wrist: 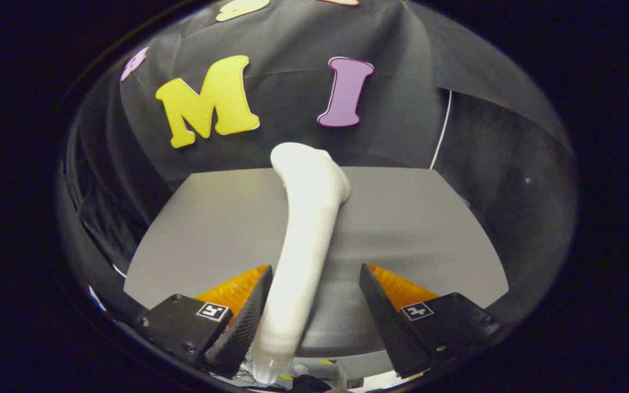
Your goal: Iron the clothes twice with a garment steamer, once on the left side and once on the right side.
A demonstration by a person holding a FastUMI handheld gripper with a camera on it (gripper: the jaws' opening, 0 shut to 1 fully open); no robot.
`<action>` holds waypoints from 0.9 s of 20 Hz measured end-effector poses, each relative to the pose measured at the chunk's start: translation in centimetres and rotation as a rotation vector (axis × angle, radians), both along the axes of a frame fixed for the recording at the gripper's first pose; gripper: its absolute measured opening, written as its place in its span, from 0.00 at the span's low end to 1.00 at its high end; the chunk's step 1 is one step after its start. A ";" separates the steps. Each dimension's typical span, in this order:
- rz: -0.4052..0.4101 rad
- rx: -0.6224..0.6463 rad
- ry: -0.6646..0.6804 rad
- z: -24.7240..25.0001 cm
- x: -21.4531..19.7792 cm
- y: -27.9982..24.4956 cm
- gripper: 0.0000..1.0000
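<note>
A dark cloth wall [101,218] hangs at the left and runs round behind everything, and in front of it lies one grey desk [200,229], its flat top bare on the left half. Nearer in, the tool [314,305] shows its two fingers [241,322], one on each side, and they stand apart with a wide gap between them. One white garment steamer [306,240] rises through that gap, its long handle slanting up from low between the fingers to a broader head that ends over the far edge of the desk, against the cloth wall. The steamer's handle lies right against the inner face of the left finger; whether it truly touches there cannot be told for sure. The right finger stands well clear of the handle, with open desk showing between them, so the tool is spread and does not clamp the steamer on both sides. The steamer blocks the middle strip of the desk from sight, from the near edge to the far one. Each finger carries one small square marker [417,311] on its upper block, two markers in all. Farther right, one thin white cord [442,131] runs down the cloth wall to the far right corner of the desk. Below the near edge of the desk, some blurred clutter shows between the fingers, too small to make out.
</note>
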State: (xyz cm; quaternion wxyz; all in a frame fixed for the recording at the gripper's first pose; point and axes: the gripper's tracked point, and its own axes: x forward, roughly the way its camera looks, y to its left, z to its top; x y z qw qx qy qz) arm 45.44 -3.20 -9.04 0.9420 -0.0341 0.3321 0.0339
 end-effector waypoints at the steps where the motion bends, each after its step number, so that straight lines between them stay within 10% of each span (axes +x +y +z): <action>1: 0.010 -0.009 0.007 -0.1 0.0 0.2 0.99; 11: -0.044 0.002 0.081 -0.3 0.0 0.3 0.92; 18: -0.060 0.089 0.053 -0.2 0.1 1.9 0.58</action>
